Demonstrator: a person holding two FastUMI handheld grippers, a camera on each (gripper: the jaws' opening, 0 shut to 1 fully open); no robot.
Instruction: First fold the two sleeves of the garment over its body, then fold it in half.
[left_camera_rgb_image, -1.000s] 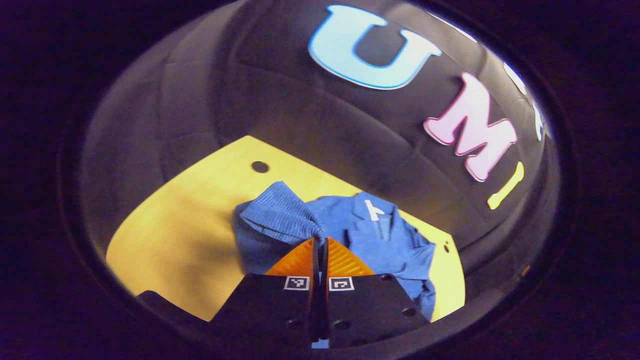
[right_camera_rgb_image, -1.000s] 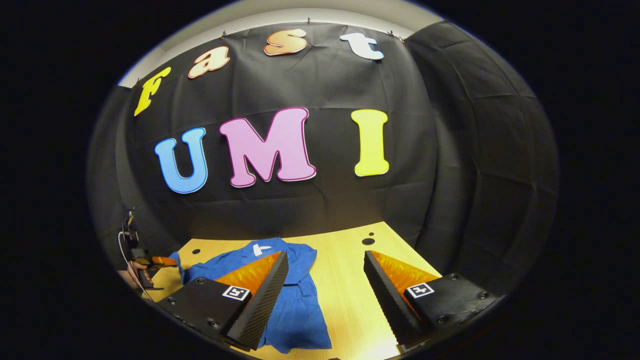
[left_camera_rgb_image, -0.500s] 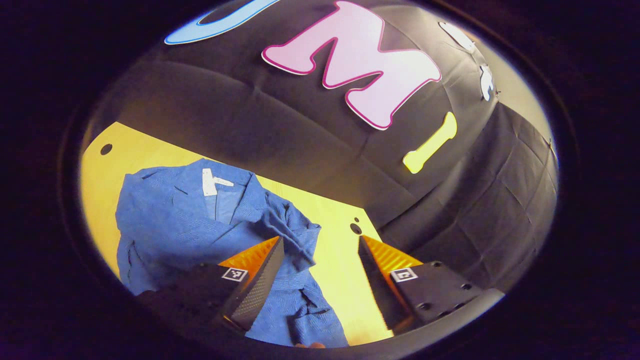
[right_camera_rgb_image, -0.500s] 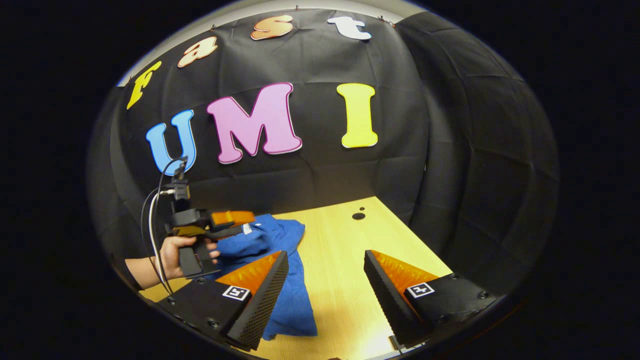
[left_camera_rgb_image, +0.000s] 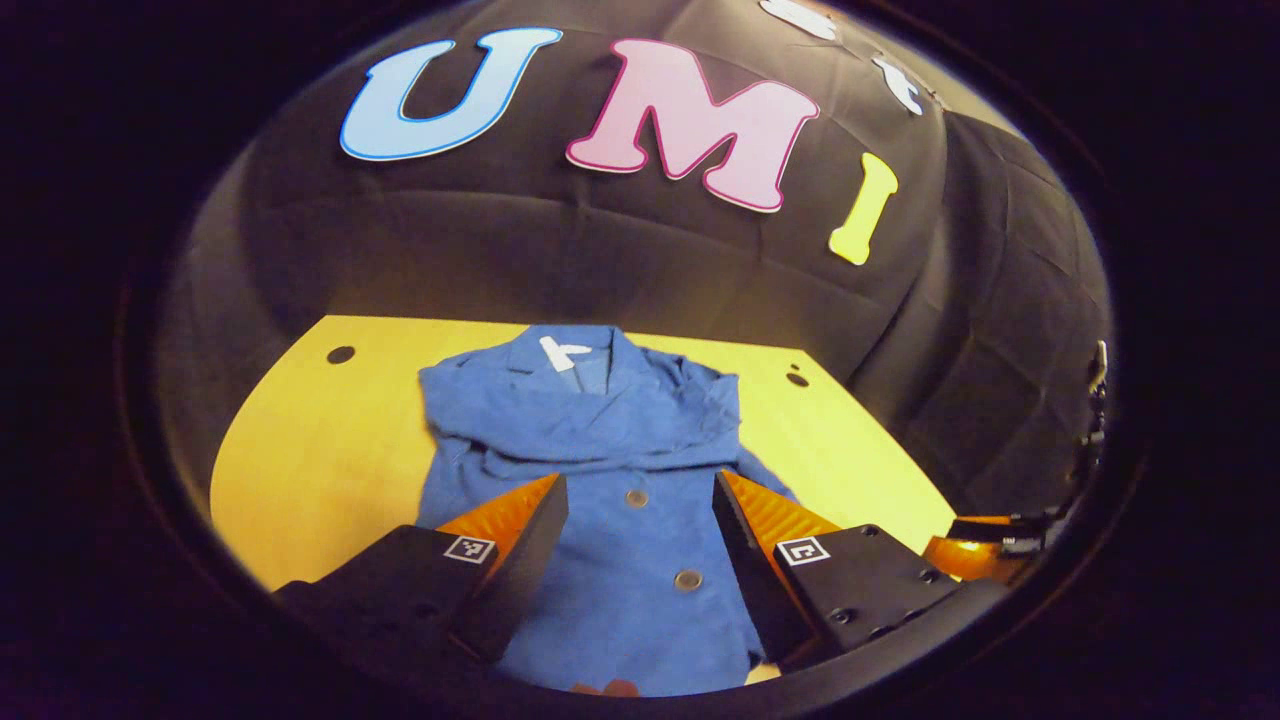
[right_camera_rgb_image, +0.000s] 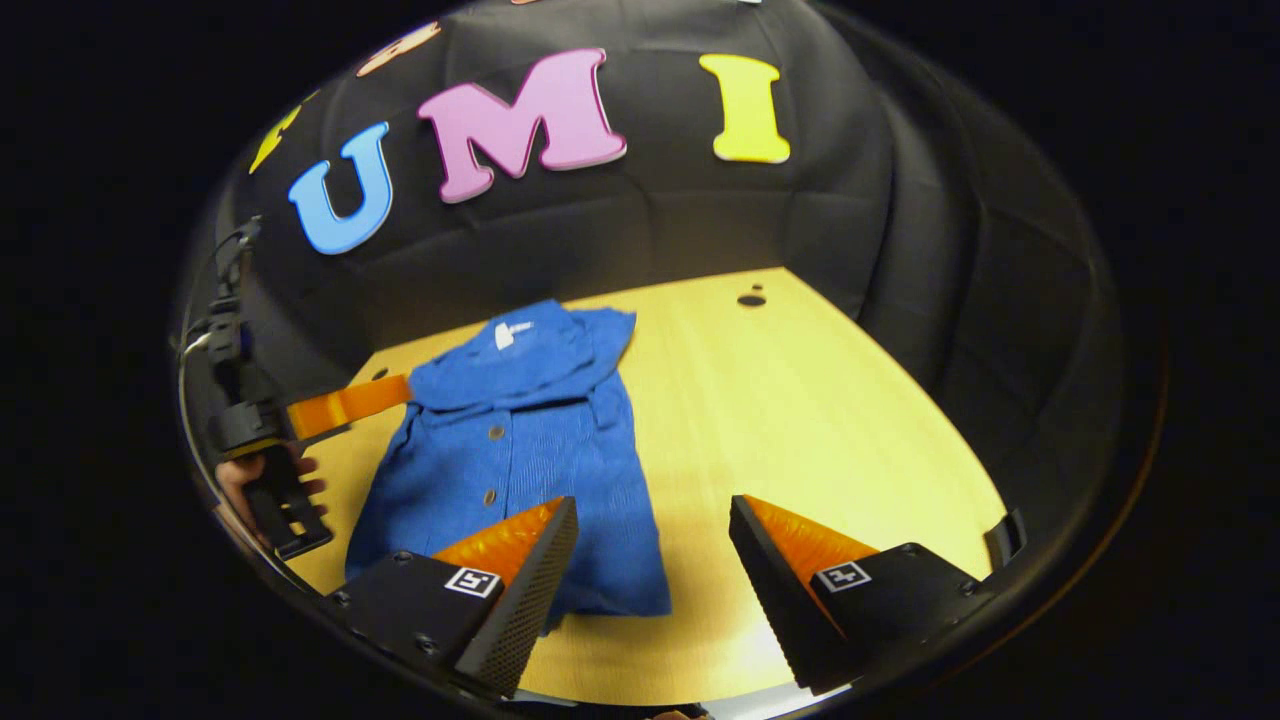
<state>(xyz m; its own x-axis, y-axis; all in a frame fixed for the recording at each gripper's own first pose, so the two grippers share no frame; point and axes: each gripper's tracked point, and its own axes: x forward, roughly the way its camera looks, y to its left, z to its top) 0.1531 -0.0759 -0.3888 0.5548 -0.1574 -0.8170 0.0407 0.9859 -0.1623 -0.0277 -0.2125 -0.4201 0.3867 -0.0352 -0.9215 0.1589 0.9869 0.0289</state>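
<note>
Yellow wooden surface (right_camera_rgb_image: 800, 400) | blue buttoned fabric garment (right_camera_rgb_image: 520, 430) at 12 o'clock, sleeves apparently folded | half-fold remains | left claw (left_camera_rgb_image: 640, 520), right claw (right_camera_rgb_image: 650, 540) both apart, empty

The garment (right_camera_rgb_image: 520, 440) lies flat on the surface (right_camera_rgb_image: 830, 400), collar toward the far edge and hem toward the near edge, both sleeves (left_camera_rgb_image: 590, 425) folded across its chest. In the right gripper view it sits toward the left side of the surface, with bare surface to its right. The right tool (right_camera_rgb_image: 650, 560) hangs above the near edge beside the hem. The left tool (left_camera_rgb_image: 640, 540) hangs above the garment's lower half, jaws apart. A hole (right_camera_rgb_image: 751, 299) lies near the far right corner.
</note>
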